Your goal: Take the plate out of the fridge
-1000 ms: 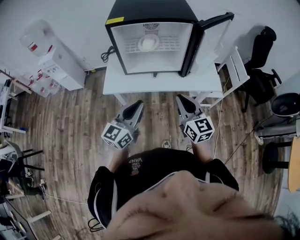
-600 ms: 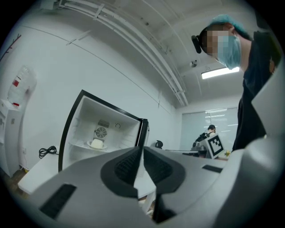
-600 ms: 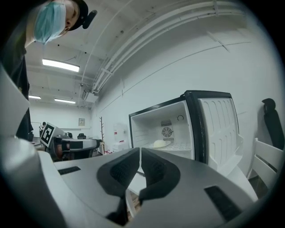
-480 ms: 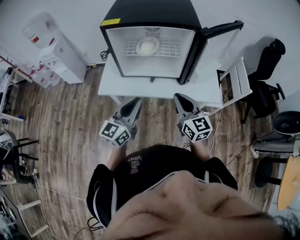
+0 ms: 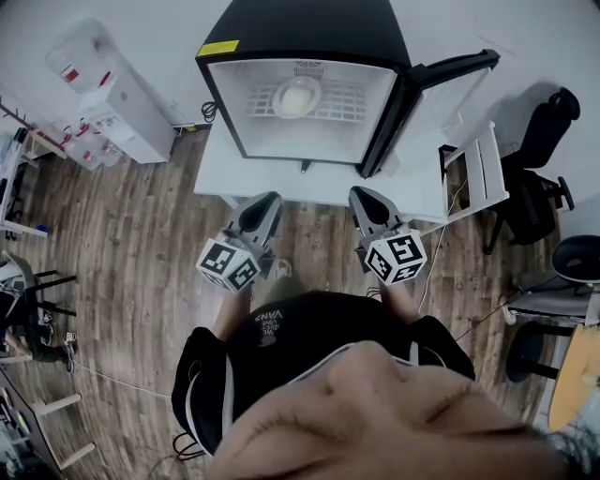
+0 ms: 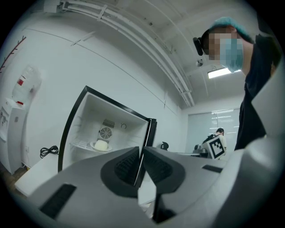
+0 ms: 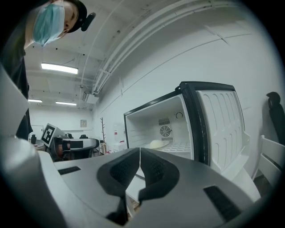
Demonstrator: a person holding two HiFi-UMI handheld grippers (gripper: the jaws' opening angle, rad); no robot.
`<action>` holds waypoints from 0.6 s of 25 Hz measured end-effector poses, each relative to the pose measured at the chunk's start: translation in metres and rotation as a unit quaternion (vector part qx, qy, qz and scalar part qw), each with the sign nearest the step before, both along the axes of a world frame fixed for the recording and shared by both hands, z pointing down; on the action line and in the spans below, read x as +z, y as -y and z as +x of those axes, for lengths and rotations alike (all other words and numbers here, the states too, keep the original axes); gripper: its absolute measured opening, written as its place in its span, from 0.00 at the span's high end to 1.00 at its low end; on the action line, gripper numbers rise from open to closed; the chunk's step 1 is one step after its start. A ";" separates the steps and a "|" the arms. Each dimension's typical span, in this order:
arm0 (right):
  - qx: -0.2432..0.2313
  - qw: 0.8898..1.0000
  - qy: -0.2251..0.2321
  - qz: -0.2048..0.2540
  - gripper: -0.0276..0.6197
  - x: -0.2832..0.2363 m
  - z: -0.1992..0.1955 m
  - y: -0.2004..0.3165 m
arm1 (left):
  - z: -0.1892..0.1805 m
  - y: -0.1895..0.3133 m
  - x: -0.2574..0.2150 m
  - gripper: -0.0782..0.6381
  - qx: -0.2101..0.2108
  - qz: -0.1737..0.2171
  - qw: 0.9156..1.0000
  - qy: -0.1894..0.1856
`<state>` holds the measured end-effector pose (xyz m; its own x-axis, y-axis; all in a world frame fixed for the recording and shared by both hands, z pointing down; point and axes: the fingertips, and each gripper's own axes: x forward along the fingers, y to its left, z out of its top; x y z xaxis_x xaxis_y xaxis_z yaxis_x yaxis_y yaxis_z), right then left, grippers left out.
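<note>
A small black fridge [image 5: 305,28] stands on a white table [image 5: 319,178] with its door [image 5: 441,89] swung open to the right. Inside, a pale plate [image 5: 296,96] with something rounded on it rests on the wire shelf; it also shows as the plate [image 6: 101,145] and the plate [image 7: 156,144] in the gripper views. My left gripper [image 5: 264,206] and right gripper [image 5: 362,201] hover side by side over the floor just short of the table's near edge. Both are shut and hold nothing.
A water dispenser [image 5: 112,103] stands left of the table. A white folding chair [image 5: 478,169] and a black office chair [image 5: 544,159] sit to the right. A wooden floor [image 5: 122,244] lies around me. A cable [image 5: 208,112] runs behind the table.
The view has shifted a little closer to the fridge. Both grippers keep the same spot in front of me and stay shut.
</note>
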<state>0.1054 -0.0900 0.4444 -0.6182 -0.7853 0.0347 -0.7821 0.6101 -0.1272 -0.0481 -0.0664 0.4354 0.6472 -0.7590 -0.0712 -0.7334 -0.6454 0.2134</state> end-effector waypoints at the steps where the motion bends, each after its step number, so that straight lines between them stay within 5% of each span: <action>1: 0.001 1.000 0.000 -0.001 0.94 0.000 -0.002 0.004 | -0.002 0.005 0.001 0.84 0.001 -0.001 1.000 0.000; 15: 0.032 0.999 0.007 -0.004 0.94 -0.008 -0.033 0.068 | -0.022 0.083 -0.007 0.84 0.048 -0.011 0.999 -0.006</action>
<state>0.0723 -0.1584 0.4364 -0.5665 -0.8234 0.0333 -0.8181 0.5571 -0.1424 -0.0696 -0.1498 0.4286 0.7164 -0.6947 -0.0644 -0.6653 -0.7080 0.2367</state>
